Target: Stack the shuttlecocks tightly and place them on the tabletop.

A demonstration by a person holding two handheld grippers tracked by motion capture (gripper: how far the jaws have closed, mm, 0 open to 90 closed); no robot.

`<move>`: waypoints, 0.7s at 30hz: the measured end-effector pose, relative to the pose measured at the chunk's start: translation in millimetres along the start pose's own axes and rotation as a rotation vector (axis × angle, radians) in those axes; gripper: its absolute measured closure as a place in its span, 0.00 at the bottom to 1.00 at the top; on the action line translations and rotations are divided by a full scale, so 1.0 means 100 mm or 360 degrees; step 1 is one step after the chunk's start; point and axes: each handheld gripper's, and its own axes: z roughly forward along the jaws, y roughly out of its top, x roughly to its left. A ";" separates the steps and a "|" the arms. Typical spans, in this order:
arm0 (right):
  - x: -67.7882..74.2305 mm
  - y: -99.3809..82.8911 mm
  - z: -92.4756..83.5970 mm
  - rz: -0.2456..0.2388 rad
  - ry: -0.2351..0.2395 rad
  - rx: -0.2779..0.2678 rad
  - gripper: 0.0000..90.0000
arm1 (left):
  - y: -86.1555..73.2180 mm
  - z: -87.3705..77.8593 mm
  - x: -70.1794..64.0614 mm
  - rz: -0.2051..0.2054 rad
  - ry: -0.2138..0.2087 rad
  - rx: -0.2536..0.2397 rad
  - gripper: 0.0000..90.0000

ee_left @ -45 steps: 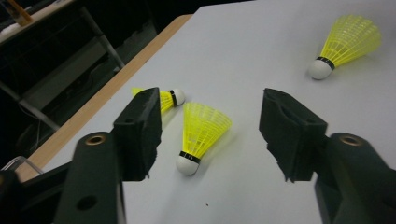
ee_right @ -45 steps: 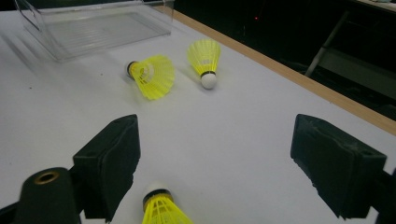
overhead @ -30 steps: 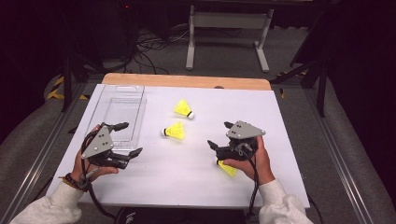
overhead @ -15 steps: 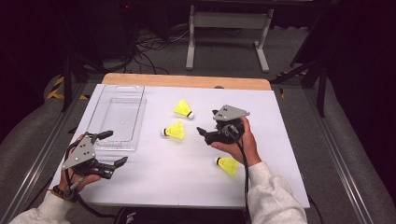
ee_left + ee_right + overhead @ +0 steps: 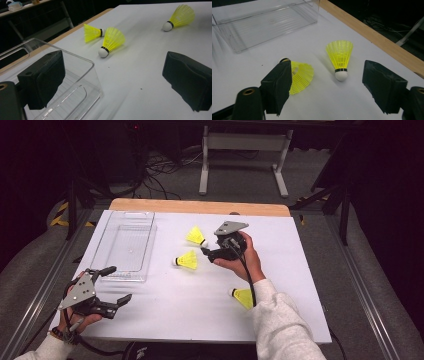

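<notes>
Three yellow shuttlecocks [image 5: 188, 260] on white table [image 5: 170, 300]; dark room, cables behind

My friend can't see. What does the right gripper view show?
Two open black claw jaws frame a yellow shuttlecock lying on the white table, its white cork tip toward the camera. A second yellow shuttlecock peeks from behind the left jaw, and a clear plastic bin sits farther back.

In your right gripper view, the nearer shuttlecock [image 5: 302, 75] is partly hidden behind the jaw at that picture's left. The clear bin [image 5: 265, 22] runs off the top and left edges. In the high view, your right hand [image 5: 240, 257] covers most of its gripper [image 5: 209, 254].
</notes>
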 end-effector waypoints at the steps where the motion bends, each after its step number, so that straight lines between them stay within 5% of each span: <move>1: 0.00 0.01 0.04 -0.0008 -0.0001 0.0011 0.28 | -0.01 0.00 0.00 -0.0005 -0.0001 0.0000 0.06; 9: 0.00 0.08 0.24 -0.0023 0.0032 0.0074 0.28 | -0.04 -0.01 -0.01 -0.0017 -0.0020 0.0002 0.06; 21: -0.24 0.21 0.69 -0.0003 0.0055 0.0251 0.29 | -0.11 -0.05 0.02 -0.0058 -0.0020 0.0002 0.06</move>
